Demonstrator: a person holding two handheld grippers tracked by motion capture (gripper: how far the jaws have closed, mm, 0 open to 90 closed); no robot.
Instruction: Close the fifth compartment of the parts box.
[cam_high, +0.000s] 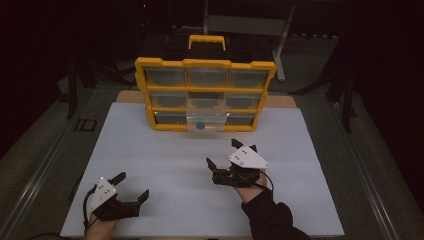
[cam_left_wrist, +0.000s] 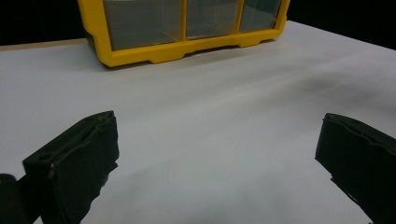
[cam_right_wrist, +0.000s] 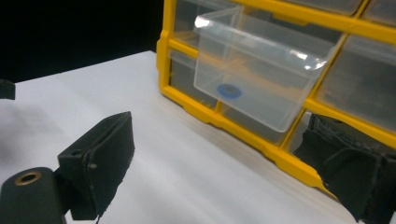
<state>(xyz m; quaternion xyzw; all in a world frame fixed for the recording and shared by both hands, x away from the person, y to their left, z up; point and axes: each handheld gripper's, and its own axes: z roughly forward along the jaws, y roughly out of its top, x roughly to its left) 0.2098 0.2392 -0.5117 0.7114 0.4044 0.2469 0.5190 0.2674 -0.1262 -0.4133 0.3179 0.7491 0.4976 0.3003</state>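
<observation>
A yellow organiser with clear drawers stands at the far middle of the white sheet. Its middle drawer in the bottom row is pulled out, and a small blue disc lies inside. My right gripper is open, empty, and a short way in front of that drawer. The right gripper view shows the drawer and the disc ahead between the open jaws. My left gripper rests open and empty near the sheet's front left corner; its jaws face the organiser.
A wooden board shows under the sheet's far edge. Metal rails run along both table sides. A grey metal stand rises behind the organiser. Bare sheet lies between the grippers and the organiser.
</observation>
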